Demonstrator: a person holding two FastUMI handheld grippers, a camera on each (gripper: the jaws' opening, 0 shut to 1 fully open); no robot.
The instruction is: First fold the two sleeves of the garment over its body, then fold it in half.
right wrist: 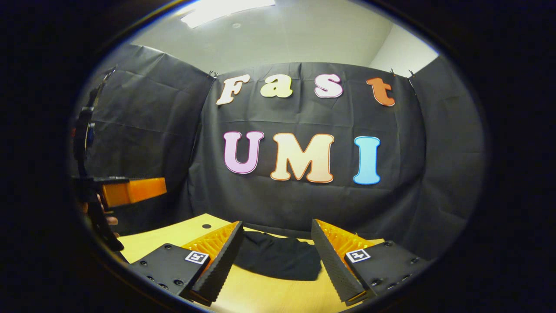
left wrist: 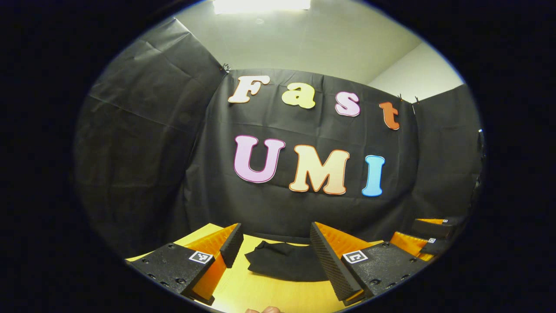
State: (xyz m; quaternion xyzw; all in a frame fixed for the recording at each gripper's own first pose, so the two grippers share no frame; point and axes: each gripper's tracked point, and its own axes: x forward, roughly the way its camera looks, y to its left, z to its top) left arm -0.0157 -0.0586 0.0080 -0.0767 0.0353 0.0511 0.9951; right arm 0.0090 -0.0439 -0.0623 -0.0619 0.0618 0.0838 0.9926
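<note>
Black garment lies bunched on your yellow desk, near the black cloth wall. Your left gripper and right gripper hover over it, jaws spread wide, touching nothing.

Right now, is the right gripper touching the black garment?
Apart. In the right gripper view the right gripper hangs open above the table, with the garment lying beyond its fingers.
</note>
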